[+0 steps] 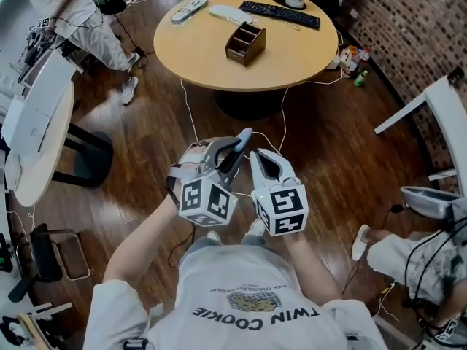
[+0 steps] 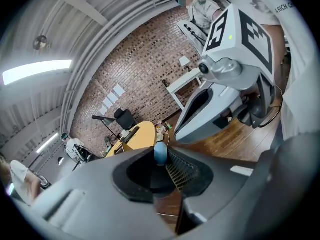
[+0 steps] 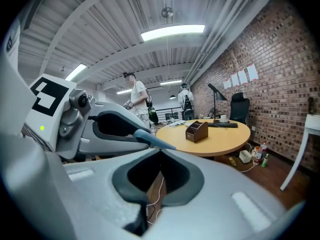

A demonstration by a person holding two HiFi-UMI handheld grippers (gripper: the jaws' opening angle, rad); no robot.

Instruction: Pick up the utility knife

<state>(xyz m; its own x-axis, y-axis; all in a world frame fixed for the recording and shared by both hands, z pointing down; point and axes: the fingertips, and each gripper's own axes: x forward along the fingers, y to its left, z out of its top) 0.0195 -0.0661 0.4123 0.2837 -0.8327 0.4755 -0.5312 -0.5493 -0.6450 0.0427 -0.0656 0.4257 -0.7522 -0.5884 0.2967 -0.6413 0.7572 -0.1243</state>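
Both grippers hang side by side over the wooden floor, pointing toward a round wooden table. My left gripper has its jaws together and nothing between them; its blue tip shows in the left gripper view. My right gripper is also shut and empty, with the jaws meeting at the tip. Each gripper appears in the other's view. On the table's far side lie two long pale objects. Which, if either, is the utility knife I cannot tell.
A brown wooden organizer and a black keyboard sit on the table. White cables trail across the floor in front of it. A person stands at the far left, another sits at the right. A white table is on the left.
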